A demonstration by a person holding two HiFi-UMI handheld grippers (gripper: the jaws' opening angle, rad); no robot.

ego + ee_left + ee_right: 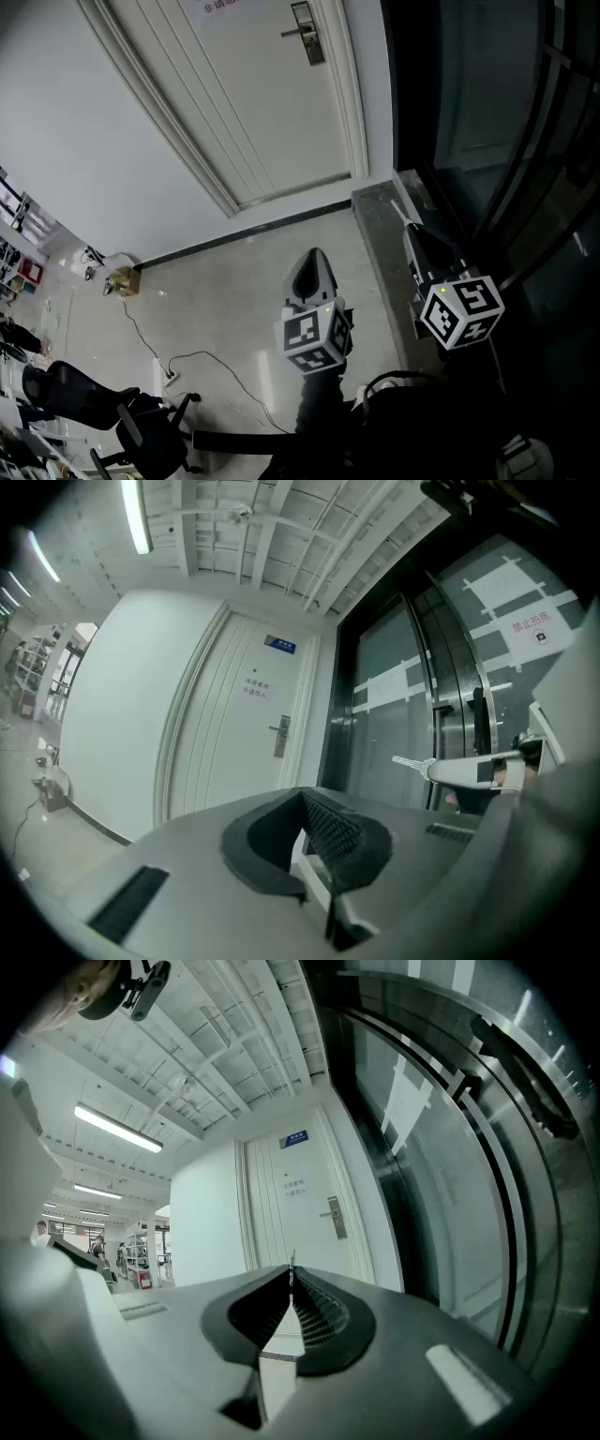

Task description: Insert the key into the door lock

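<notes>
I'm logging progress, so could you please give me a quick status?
Left gripper shut, empty. Right gripper shut on key. Door lock ahead, not reached. Nothing seen in the way.

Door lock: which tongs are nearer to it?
Right. The right tongs, holding the key, reach further toward the door lock; the left tongs sit further back. Both far off.

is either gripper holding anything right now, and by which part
The right gripper holds the key by its head end, pinched between its jaws, with the blade sticking out ahead. The left gripper is shut on nothing.
</notes>
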